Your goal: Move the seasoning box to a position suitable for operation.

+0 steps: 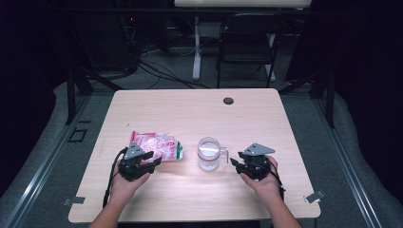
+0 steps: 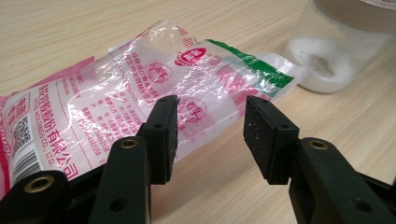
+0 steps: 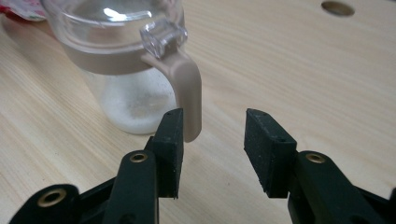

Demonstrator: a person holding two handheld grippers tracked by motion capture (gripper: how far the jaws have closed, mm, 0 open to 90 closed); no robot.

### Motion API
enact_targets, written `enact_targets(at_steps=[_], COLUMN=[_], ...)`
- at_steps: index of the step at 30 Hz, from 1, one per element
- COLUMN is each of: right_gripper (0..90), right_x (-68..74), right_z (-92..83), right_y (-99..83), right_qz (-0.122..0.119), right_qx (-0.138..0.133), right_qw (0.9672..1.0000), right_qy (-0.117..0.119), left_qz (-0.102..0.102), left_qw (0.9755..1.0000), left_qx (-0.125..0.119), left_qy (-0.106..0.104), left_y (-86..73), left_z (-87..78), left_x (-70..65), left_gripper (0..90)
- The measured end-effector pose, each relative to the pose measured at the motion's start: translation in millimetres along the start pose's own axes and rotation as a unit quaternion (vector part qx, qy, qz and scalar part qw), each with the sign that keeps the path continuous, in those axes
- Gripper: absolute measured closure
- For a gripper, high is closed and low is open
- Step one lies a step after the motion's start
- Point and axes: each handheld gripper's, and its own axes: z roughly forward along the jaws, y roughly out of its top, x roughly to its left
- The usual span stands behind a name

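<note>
The plastic bag [image 1: 156, 146] lies flat on the desk [image 1: 199, 114] at centre left of the high view, its long axis running left to right across the frame, with the green-striped end [image 2: 254, 70] pointing toward the jar [image 1: 209, 154] just beside it at the centre. The bag appears thin, crinkled and nearly empty: judged light, limp and slippery, likely to fold or slide under a pinch; the near edge or the green-striped end looks the best place to take hold, where the film lifts a little off the wood. The jar is clear plastic with a beige band and a clear lid; its handle [image 3: 187, 91] points to the right of the high view, toward the right tool [image 1: 247, 164], and a layer of white powder sits in the bottom. It is judged rigid, fairly light and smooth-walled; the handle offers the surest grip. The left tool [image 2: 210, 133] has its jaws apart, one pad over the bag's near edge, nothing clamped. The right tool has its jaws apart too, the handle just ahead of its left pad, not gripped.
</note>
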Motion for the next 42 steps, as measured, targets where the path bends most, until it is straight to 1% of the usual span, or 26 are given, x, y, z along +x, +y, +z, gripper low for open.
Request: enact_targets(at_steps=[1,2,5,7,12,15,19,22,25,26,29,31,32,36,37,38,39,42], right_gripper=[57.4,57.4,57.8,57.8,58.1,58.1,58.1,58.4,59.3,59.6,59.6,59.6,60.1,61.0,61.5,62.5,62.5,64.9], right_x=[-0.6,-1.1,0.7,2.1,4.9,5.3,6.3,6.2,7.2,8.6,9.3,9.7,9.8,9.4,9.7,9.2,9.2,8.4], right_z=[3.1,4.2,7.9,8.5,7.0,6.5,6.5,7.1,9.9,13.6,17.5,20.7,25.0,30.4,32.8,36.7,36.7,43.0], right_y=[-1.1,-1.3,-3.2,-3.5,-4.8,-5.4,-7.0,-7.5,-7.2,-6.8,-5.7,-4.5,-3.4,-1.1,-0.5,1.4,1.4,3.4], right_qz=[0.010,0.011,0.020,0.017,0.013,0.011,0.012,0.011,0.009,0.007,0.003,0.003,0.004,0.000,0.002,0.002,0.002,0.004], right_qx=[0.007,0.011,0.016,0.022,0.012,0.006,0.002,0.006,0.010,0.013,0.020,0.022,0.024,0.031,0.030,0.034,0.034,0.041], right_qw=[0.9999,0.9999,0.9996,0.9996,0.9998,0.9999,0.9999,0.9999,0.9999,0.9998,0.9997,0.9997,0.9996,0.9994,0.9994,0.9993,0.9993,0.9990], right_qy=[0.001,0.002,0.009,0.010,0.009,0.003,0.006,0.006,0.007,0.010,0.012,0.014,0.016,0.016,0.016,0.016,0.016,0.016], left_qz=[0.003,0.005,-0.003,-0.006,-0.003,-0.007,-0.003,-0.002,0.001,0.001,0.000,0.004,0.004,-0.002,-0.006,-0.009,-0.012,-0.023], left_qw=[1.0000,0.9999,1.0000,1.0000,1.0000,0.9999,0.9999,0.9999,0.9999,1.0000,1.0000,1.0000,1.0000,1.0000,0.9999,0.9999,0.9998,0.9996], left_qx=[0.005,0.009,0.006,0.002,0.003,-0.008,-0.007,-0.006,-0.005,-0.006,-0.006,-0.003,-0.006,-0.007,-0.008,-0.010,-0.010,-0.016], left_qy=[0.002,0.003,-0.001,0.001,-0.001,-0.006,-0.007,-0.009,-0.009,-0.008,-0.006,-0.004,-0.003,0.002,0.005,0.006,0.008,0.009], left_y=[-0.3,-0.5,-0.1,0.6,3.2,5.5,8.1,8.7,8.5,8.3,7.0,5.8,4.6,0.1,-1.1,-2.2,-3.3,-6.7], left_z=[0.5,0.9,1.4,2.6,5.3,6.1,7.3,7.6,5.7,4.8,1.9,-0.5,-1.5,-6.9,-8.6,-10.4,-12.5,-18.2], left_x=[0.3,0.8,2.3,2.7,1.5,-0.6,-2.2,-2.6,-2.8,-2.8,-3.7,-3.9,-3.8,-1.2,-0.4,0.5,1.6,4.8], left_gripper=[55.3,55.3,54.7,54.8,55.6,56.2,56.3,56.5,56.5,56.5,56.4,56.4,56.4,56.4,56.4,56.4,56.4,56.4])
